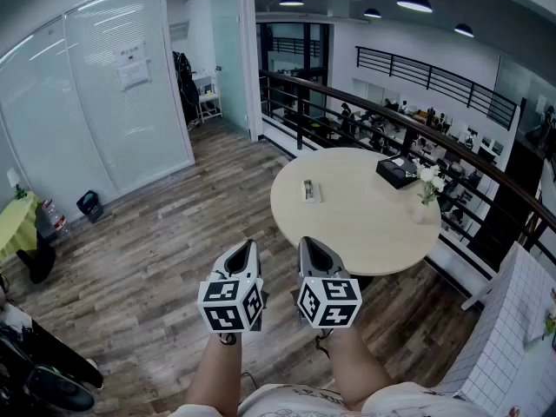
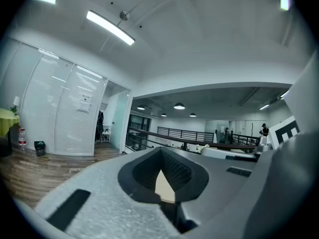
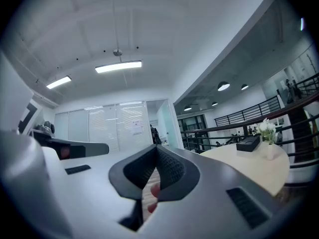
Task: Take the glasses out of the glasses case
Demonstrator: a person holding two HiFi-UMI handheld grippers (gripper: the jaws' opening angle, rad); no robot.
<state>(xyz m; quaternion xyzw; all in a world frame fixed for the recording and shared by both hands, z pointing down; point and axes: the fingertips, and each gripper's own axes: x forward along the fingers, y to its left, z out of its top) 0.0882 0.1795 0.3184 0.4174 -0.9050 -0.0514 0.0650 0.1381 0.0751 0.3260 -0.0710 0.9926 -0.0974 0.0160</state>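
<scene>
the person stands on the wood floor (image 1: 156, 241) beside a round pale tabletop (image 1: 365, 233), with both tools held low and side by side in front of the body. the left claw (image 1: 252, 245) is pressed together at its tips and pinches nothing. in the left gripper view its claw (image 2: 160, 154) shows only a thin wedge of light surface behind the meeting pads. the right claw (image 1: 304, 241) is likewise closed and empty. in the right gripper view its claw (image 3: 155, 151) lets a sliver of floor and something pinkish show through, too small to identify. each tool carries its marker cube (image 1: 231, 302) close to the person's forearms.

both claws hang over the floor, just short of the tabletop's near edge and well apart from the things on it. a small pale oblong lies flat toward the tabletop's left side, probably the glasses case (image 1: 310, 190), though it is too small to be sure and no glasses can be made out. on the far side sit a black box (image 1: 397, 172) and, near it, white flowers (image 1: 426, 176) in a small vase (image 1: 421, 209). a dark railing (image 1: 382, 111) curves behind the tabletop.
</scene>
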